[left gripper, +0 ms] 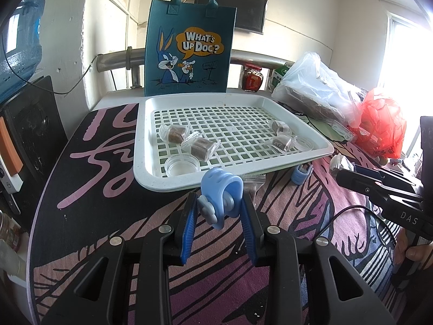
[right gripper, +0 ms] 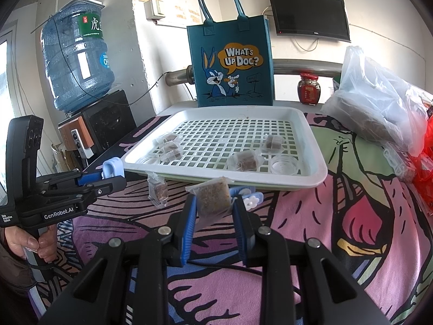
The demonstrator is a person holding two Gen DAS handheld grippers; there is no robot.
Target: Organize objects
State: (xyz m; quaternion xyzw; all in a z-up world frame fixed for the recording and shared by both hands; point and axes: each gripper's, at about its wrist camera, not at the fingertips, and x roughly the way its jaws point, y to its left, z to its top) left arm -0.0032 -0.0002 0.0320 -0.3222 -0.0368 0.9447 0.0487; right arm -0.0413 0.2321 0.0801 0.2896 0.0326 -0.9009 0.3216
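In the left wrist view my left gripper (left gripper: 219,199) is shut on a light blue plastic clip (left gripper: 220,184), held just in front of the white slotted tray (left gripper: 173,185). Several wrapped brown snacks (left gripper: 200,147) and two clear round lids (left gripper: 181,166) lie in the tray. My right gripper (right gripper: 215,200) is shut on a clear packet of brown bits (right gripper: 213,197), held above the patterned cloth near the tray's (right gripper: 270,182) front rim. A second blue clip (right gripper: 249,195) lies right behind it. Another small packet (right gripper: 158,192) lies on the cloth between the two grippers.
A teal cartoon tote bag (right gripper: 230,62) stands upright behind the tray. A red-lidded jar (right gripper: 308,88) and clear plastic bags (right gripper: 379,103) crowd the back right, with a red bag (left gripper: 381,124) beside them. A water jug (right gripper: 75,59) stands on a dispenser at the left.
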